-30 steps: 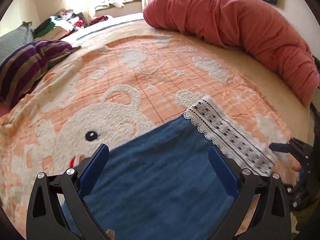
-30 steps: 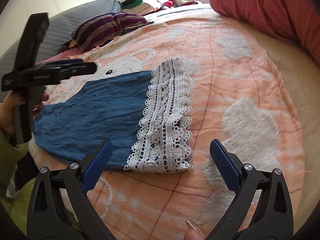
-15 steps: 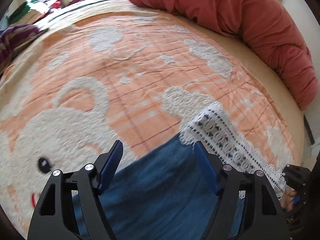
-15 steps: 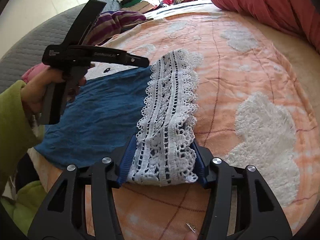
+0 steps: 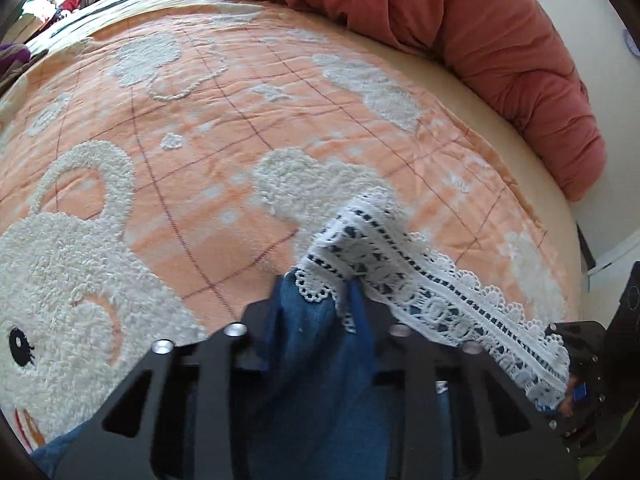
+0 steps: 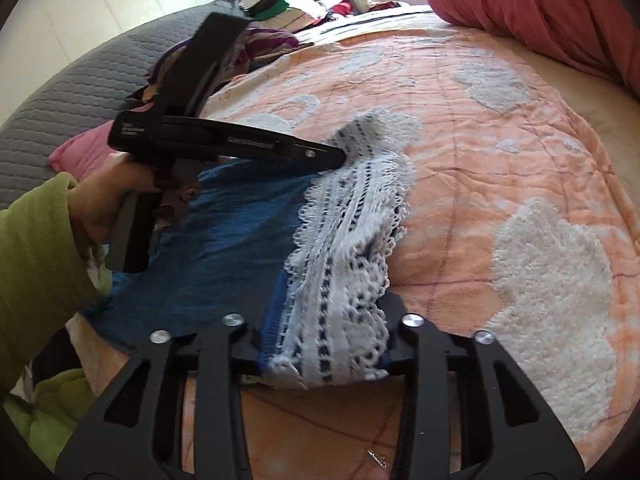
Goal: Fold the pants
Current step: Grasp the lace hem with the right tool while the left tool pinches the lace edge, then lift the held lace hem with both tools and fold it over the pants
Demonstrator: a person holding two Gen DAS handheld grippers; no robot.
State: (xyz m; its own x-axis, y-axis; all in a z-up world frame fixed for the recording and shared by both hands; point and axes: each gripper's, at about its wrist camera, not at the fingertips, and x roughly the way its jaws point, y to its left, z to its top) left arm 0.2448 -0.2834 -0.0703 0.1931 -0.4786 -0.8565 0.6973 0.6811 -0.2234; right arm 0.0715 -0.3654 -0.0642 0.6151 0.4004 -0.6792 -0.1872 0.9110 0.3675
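Both of your claws are closing now where a second ago they were standing wide apart over the cloth, and your left claw [image 5: 320, 312] is sitting lower and further along, at the far corner of the hem. Between its jaws you are bunching blue denim and the first scallops of white lace, so it is pinching the pants [image 6: 224, 248] at that corner. Your right claw [image 6: 324, 344] is doing the same at the near corner, its jaws squeezing the lace trim [image 6: 352, 240] into a thick wad (the lace is puckering between the pads, so this is a real grip). As for progress, you are only starting: the pants are lying flat and spread on the orange blanket [image 6: 500, 160] of the bed, near its close edge, with no crease made that I can see. What is left is nearly everything: lifting the hem, carrying it over toward the other end, laying it down and smoothing. The garment's long axis is running from the lace hem across to the blue end by your left hand [image 6: 116, 196] and green sleeve [image 6: 40, 264]; the hem itself is lying crosswise to that, stretching away from you between the two claws. The blue end is partly hidden by your left tool.
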